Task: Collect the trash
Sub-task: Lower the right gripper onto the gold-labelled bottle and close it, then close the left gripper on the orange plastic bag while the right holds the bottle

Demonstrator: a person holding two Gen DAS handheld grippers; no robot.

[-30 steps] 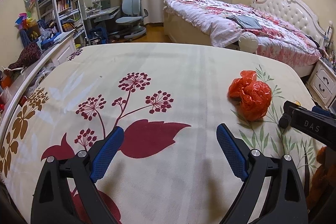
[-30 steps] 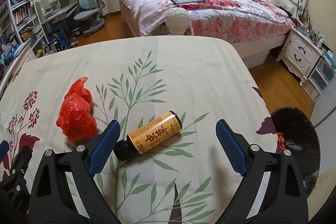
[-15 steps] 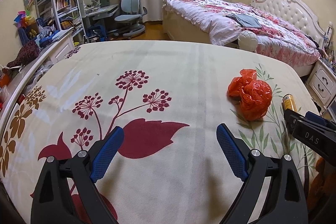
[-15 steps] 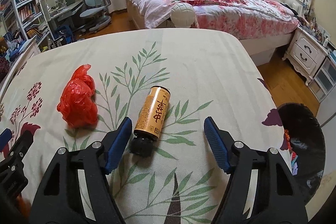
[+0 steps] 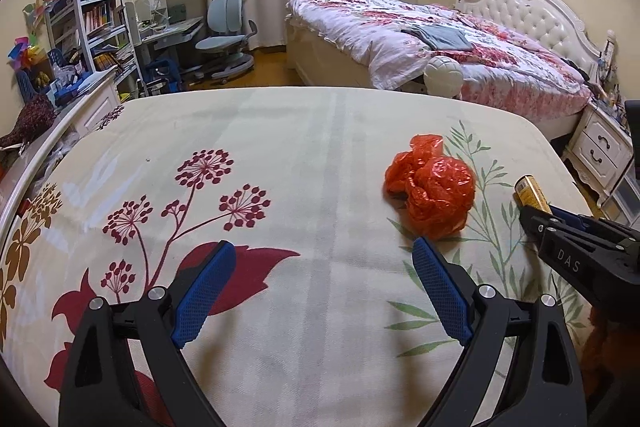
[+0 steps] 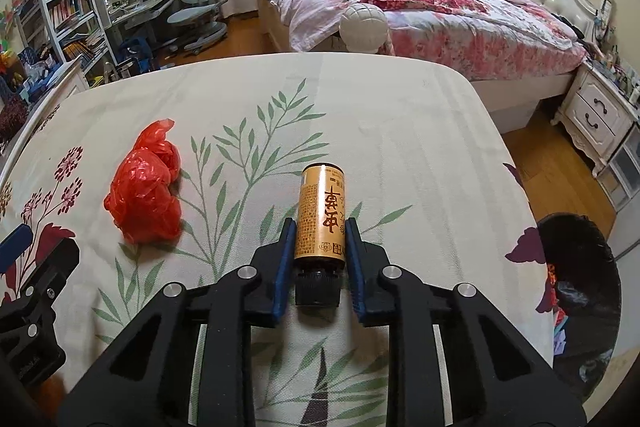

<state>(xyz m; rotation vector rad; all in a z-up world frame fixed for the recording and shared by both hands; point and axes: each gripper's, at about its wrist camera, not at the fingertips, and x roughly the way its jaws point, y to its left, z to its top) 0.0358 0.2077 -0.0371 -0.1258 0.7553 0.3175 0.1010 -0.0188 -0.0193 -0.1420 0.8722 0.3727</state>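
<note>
A gold bottle with a black cap lies on the floral tablecloth. My right gripper is shut on it, cap end toward me. The bottle's far end also shows in the left wrist view. A crumpled red plastic bag lies to the left of the bottle; in the left wrist view the bag sits ahead and right of my left gripper, which is open and empty over the cloth.
A black trash bin with a dark liner stands on the floor beyond the table's right edge. A bed is behind the table, a nightstand at right, shelves and a desk chair at left.
My right gripper moved forward around the bottle, which turned to point away from me, and its jaws closed on it. My left gripper stayed open and nearly still.
</note>
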